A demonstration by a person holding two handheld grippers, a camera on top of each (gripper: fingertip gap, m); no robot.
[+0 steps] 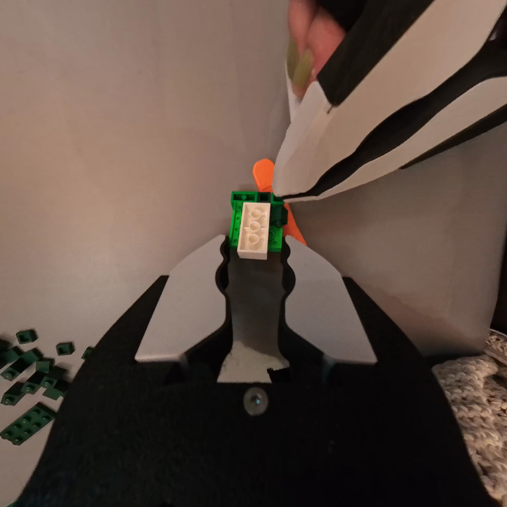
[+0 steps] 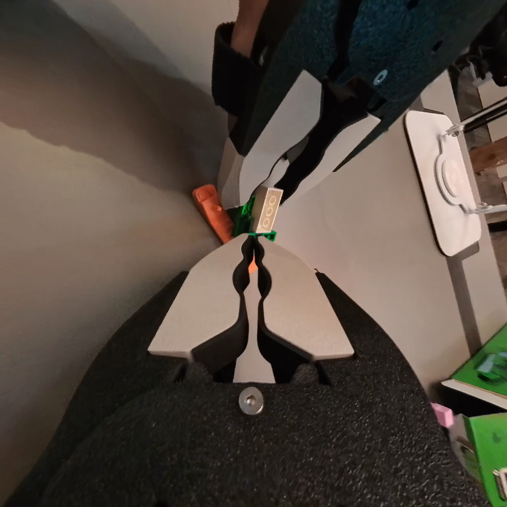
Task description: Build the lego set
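My left gripper [image 1: 255, 242] is shut on a small bright green lego assembly [image 1: 236, 219] and holds it in the air. A white brick [image 1: 253, 229] is stuck on the assembly, hollow underside towards the camera. My right gripper [image 2: 251, 239] is shut on a thin green edge piece [image 2: 264, 235] at the end of the same assembly. In the left wrist view the right gripper [image 1: 282, 196] comes in from the upper right. In the right wrist view the left gripper [image 2: 247, 200] comes down from above, holding the white brick [image 2: 267, 210] side. An orange brick separator [image 1: 263, 172] lies behind on the table.
Several loose dark green bricks [image 1: 27, 381] lie on the pale table [image 1: 109, 192] at the lower left. A knitted beige cloth [image 1: 472, 411] is at the right. A white board with a clear stand [image 2: 444, 181], green printed sheets [image 2: 488, 365] and a pink brick [image 2: 441, 417] sit at the right.
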